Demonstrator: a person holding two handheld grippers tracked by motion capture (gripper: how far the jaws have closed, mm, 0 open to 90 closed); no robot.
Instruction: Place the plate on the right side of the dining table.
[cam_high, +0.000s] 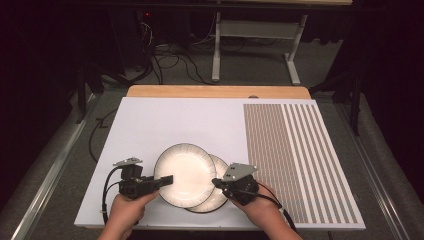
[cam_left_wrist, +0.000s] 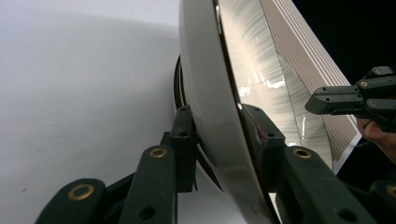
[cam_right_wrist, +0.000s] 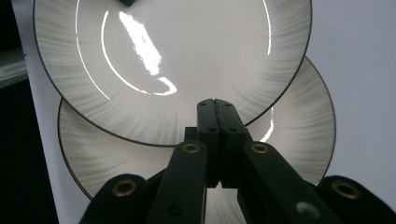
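1. While I watch from above, the upper plate (cam_high: 183, 172) lies partly over the lower plate (cam_high: 218, 196), at the near middle of the white bench (cam_high: 165, 120).
2. My left hand-held gripper (cam_high: 167, 179) is clamped on the upper plate's left rim, one jaw under it and one above.
3. My right hand-held gripper (cam_high: 216, 182) has its jaws together, holding nothing, over the plates' right edge.

No text, label, brand, number or sign can be read on anything in these pictures.
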